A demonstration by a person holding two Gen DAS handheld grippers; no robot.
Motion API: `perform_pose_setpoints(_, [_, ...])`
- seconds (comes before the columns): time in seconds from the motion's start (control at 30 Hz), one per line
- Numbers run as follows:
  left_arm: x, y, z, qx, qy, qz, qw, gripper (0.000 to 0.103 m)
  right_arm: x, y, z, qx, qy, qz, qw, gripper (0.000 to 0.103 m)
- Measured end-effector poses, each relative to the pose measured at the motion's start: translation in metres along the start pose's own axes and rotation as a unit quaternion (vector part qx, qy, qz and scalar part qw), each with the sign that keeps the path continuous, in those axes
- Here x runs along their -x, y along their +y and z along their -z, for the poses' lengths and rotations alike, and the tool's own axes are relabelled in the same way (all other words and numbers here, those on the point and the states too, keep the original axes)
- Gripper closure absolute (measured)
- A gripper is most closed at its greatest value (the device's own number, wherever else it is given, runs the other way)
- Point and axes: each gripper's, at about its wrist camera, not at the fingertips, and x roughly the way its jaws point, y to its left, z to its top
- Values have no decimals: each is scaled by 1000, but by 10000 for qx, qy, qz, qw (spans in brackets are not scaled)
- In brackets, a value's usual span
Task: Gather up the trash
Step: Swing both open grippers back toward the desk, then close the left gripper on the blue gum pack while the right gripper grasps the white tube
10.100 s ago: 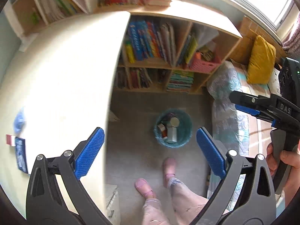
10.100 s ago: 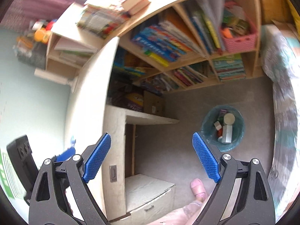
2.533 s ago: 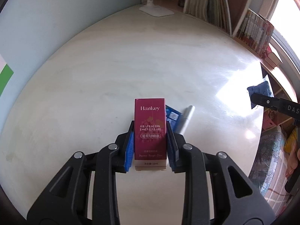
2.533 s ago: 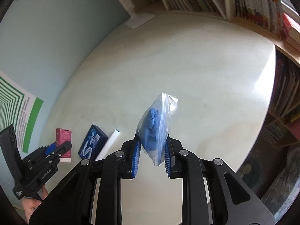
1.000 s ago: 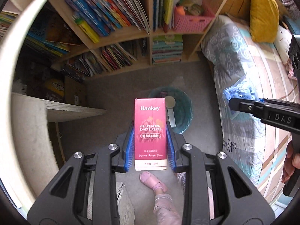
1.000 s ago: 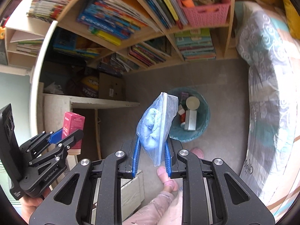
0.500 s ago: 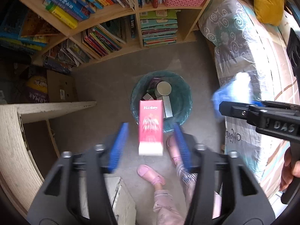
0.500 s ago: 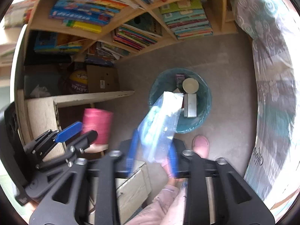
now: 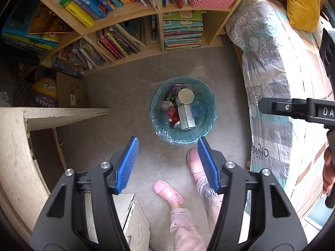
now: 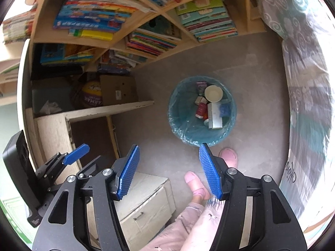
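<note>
Now both grippers hang empty over the bin [image 9: 161, 129], jaws apart with nothing between the pads. The left gripper [image 9: 167, 165] points straight down; the right gripper [image 10: 168, 170] tilts forward. The red box [image 9: 173, 114] and blue bag [image 9: 196, 110] lie inside the bin, so any further trash lies away from here.

We cannot read the labels on the boxes [image 9: 185, 116] in the bin [image 9: 206, 106]; lower trash lies hidden beneath them. The right hand-held gripper [image 9: 293, 109] is cut off at the left-wrist view's edge.
</note>
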Motion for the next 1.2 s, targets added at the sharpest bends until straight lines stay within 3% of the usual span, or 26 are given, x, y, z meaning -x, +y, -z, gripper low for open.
perform_pose_setpoints(0.2, [50, 29, 19, 373, -321, -48, 9988, 47, 20, 57, 0, 905, 143, -224, 9955, 41])
perform_pose_setpoints(0.3, [84, 51, 38, 846, -598, -221, 9944, 46, 34, 109, 1, 1708, 213, -378, 9843, 41])
perform_pose_setpoints(0.33, [94, 56, 45, 1608, -752, -577, 9824, 46, 38, 125, 1, 1943, 236, -420, 9798, 41])
perform_pose_setpoints(0.4, [116, 69, 64, 1966, -892, -735, 9736, 46, 43, 161, 5, 2454, 296, -497, 9677, 36])
perform_pose_setpoints(0.43, [128, 76, 76, 2345, -960, -956, 9626, 45, 46, 183, 6, 2742, 322, -531, 9597, 36])
perform_pose_setpoints(0.6, [179, 112, 146, 3144, -1247, -1464, 9296, 41, 45, 289, 23, 3961, 500, -732, 9139, 35])
perform_pose_setpoints(0.63, [188, 119, 163, 3388, -1278, -1610, 9181, 40, 44, 305, 26, 4112, 531, -782, 9066, 35])
perform_pose_setpoints(0.67, [195, 124, 178, 3975, -1187, -2104, 8852, 41, 40, 323, 31, 4279, 563, -814, 8984, 35])
perform_pose_setpoints(0.77, [217, 141, 232, 4414, -1232, -2314, 8582, 41, 24, 380, 53, 4840, 732, -917, 8672, 35])
perform_pose_setpoints(0.9, [233, 161, 290, 4816, -1218, -2529, 8302, 40, -3, 440, 85, 5403, 1009, -911, 8304, 35])
perform_pose_setpoints(1.0, [239, 174, 322, 5017, -1233, -2604, 8157, 41, -28, 480, 113, 5886, 1208, -816, 7952, 35])
perform_pose_setpoints(1.1, [241, 190, 348, 5161, -1239, -2625, 8059, 40, -48, 506, 136, 6180, 1344, -758, 7709, 35])
perform_pose_setpoints(1.2, [239, 204, 360, 5213, -1252, -2582, 8037, 40, -66, 528, 148, 6398, 1414, -744, 7518, 35])
